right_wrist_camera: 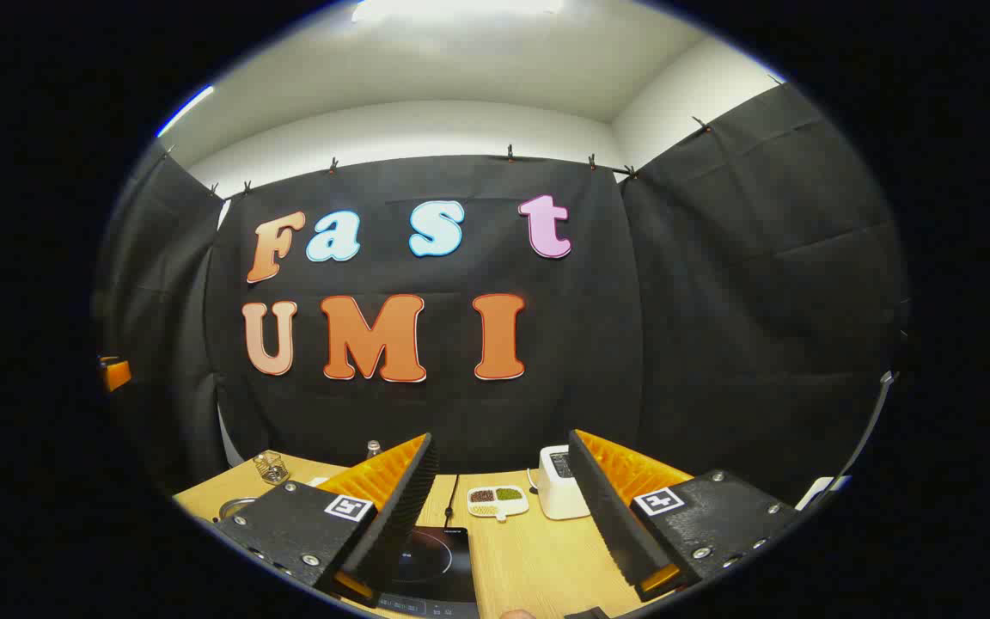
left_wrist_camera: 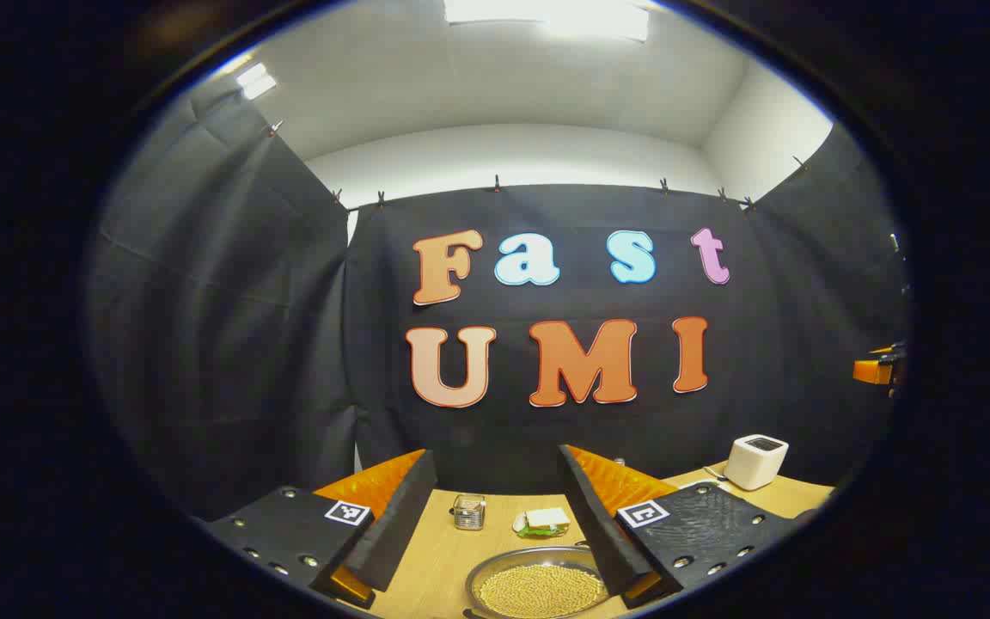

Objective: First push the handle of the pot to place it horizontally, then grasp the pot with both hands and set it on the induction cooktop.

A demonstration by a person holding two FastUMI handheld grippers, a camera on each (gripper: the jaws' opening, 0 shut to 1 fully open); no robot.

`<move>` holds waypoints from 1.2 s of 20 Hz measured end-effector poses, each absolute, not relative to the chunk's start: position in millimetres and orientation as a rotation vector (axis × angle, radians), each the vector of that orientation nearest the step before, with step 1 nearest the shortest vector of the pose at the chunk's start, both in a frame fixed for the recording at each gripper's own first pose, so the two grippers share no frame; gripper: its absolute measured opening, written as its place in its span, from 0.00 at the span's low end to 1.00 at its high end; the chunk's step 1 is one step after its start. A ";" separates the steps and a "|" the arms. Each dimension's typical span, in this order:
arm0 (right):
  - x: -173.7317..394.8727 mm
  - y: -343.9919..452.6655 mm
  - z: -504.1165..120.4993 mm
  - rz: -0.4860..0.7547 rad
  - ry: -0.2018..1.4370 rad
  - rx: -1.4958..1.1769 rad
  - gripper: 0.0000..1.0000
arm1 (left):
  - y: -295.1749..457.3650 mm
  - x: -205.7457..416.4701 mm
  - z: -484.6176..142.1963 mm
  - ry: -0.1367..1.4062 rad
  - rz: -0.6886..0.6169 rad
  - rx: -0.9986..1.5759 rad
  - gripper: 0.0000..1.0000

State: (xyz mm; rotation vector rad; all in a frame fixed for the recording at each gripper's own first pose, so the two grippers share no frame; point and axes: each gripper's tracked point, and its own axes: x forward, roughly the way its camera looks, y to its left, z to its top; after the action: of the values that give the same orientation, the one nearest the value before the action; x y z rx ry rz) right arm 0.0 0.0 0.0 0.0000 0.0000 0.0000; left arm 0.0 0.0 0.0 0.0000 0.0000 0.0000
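Note:
In the left gripper view a metal pot [left_wrist_camera: 538, 589] full of pale yellow beans sits on the wooden table, low between my fingers and close to the right one. My left gripper [left_wrist_camera: 495, 468] hangs above it, open and holding nothing. In the right gripper view the black induction cooktop [right_wrist_camera: 436, 563] lies on the table under the gap, partly behind the left finger. My right gripper [right_wrist_camera: 500, 447] is open and empty above it. A bit of the pot's rim [right_wrist_camera: 235, 507] peeks out at the far left.
On the table stand a small glass jar [left_wrist_camera: 468, 511], a little plate of food [left_wrist_camera: 542, 522], a white toaster [right_wrist_camera: 559, 494], a white dish of beans [right_wrist_camera: 498, 500] and a cable [right_wrist_camera: 454, 494]. The wooden table [right_wrist_camera: 538, 559] has bare surface right of the cooktop.

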 end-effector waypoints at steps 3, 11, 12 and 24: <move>-2.2 3.2 -1.6 0.012 0.005 0.002 0.95 | 1.0 1.5 -6.2 0.017 0.006 -0.014 0.89; -2.2 6.8 -1.8 0.020 0.006 -0.015 0.95 | 15.5 3.9 -9.6 0.026 0.049 -0.010 0.89; -1.8 6.6 -1.6 0.019 0.004 -0.012 0.95 | 16.1 3.8 -9.6 0.027 0.049 -0.008 0.89; -2.9 -2.3 -0.1 -0.004 -0.008 -0.028 0.95 | 16.9 1.3 -5.2 0.008 0.048 0.001 0.89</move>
State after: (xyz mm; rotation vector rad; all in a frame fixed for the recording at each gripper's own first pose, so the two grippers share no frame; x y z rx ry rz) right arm -2.9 -2.3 -0.1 -0.0280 -0.0082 -0.0035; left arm 1.3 16.9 -5.2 0.0012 0.0077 0.0481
